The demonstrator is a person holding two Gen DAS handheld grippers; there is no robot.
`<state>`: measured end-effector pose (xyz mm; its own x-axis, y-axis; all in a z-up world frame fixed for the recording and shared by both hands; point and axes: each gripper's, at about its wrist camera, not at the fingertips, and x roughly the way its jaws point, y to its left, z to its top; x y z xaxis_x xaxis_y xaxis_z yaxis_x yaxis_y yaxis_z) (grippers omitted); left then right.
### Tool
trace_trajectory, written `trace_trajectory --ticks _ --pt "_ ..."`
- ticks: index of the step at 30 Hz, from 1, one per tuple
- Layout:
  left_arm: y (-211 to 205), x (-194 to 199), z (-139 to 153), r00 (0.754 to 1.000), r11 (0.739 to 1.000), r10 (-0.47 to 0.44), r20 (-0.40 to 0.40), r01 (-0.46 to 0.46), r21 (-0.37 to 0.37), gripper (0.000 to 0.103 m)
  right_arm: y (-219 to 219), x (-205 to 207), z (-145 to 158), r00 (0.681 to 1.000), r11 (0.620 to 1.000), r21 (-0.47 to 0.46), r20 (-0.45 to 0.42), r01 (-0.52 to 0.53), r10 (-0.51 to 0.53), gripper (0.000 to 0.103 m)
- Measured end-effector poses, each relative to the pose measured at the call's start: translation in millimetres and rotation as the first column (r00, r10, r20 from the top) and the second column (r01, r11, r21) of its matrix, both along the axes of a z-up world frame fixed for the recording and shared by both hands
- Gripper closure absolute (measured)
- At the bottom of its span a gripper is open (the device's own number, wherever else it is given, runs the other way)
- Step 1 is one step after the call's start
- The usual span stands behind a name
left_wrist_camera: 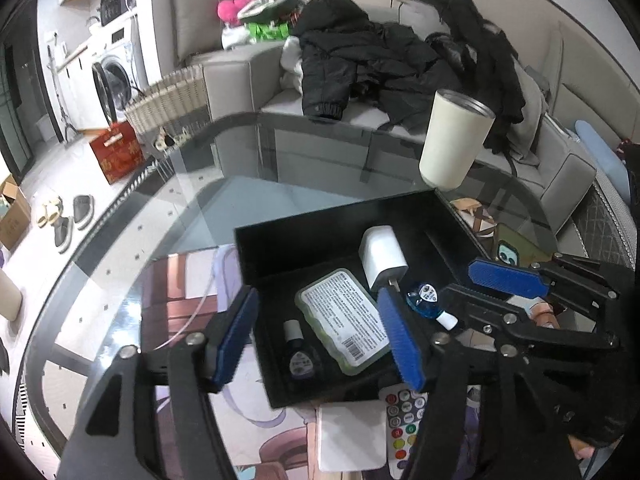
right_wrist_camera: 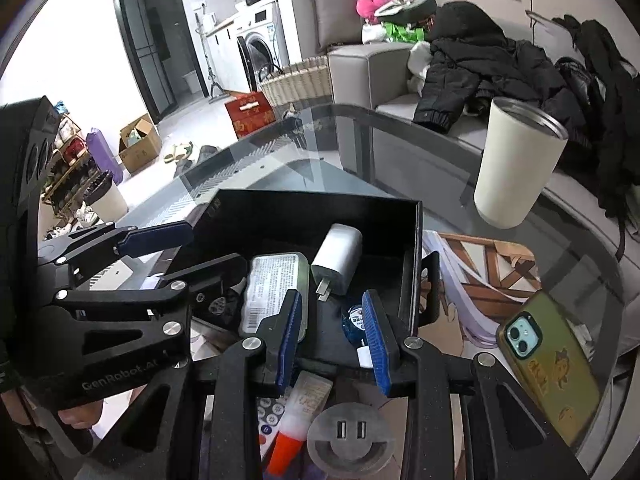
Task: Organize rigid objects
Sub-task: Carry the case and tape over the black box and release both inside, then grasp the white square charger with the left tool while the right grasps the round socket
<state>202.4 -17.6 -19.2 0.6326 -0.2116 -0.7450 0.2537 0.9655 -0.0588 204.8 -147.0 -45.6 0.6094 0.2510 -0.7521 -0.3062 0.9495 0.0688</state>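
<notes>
Looking along the left gripper (left_wrist_camera: 320, 336), jaws apart and empty over the black tray (left_wrist_camera: 256, 248), four things lie inside: one charger (left_wrist_camera: 382, 256), one labelled tin (left_wrist_camera: 344, 320), one dark bottle (left_wrist_camera: 298, 356) and one blue bottle (left_wrist_camera: 424, 298); one cup (left_wrist_camera: 454, 140) stands beyond. From the right view, the right gripper (right_wrist_camera: 332, 340) hangs narrowly parted, gripping nothing, beside that blue bottle (right_wrist_camera: 354, 320). One phone (right_wrist_camera: 552, 364) lies right, and "GenRobot.AI" marks the other gripper.
</notes>
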Motion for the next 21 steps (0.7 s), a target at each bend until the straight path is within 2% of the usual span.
trace_trajectory --ticks 11,16,21 --pt "9 -45 6 0.999 0.999 -0.032 0.026 0.032 -0.01 0.035 -28 -39 4 0.999 1.0 0.002 0.045 -0.01 0.01 0.07" --pt "9 -62 2 0.999 0.999 -0.033 0.034 0.033 0.007 0.03 -42 -55 -7 1.0 1.0 0.007 0.005 -0.019 0.019 0.069" --pt "1 -70 -19 0.998 0.997 -0.062 -0.019 0.063 0.037 0.028 -45 -57 -31 0.997 1.0 -0.003 -0.071 -0.031 0.03 0.069"
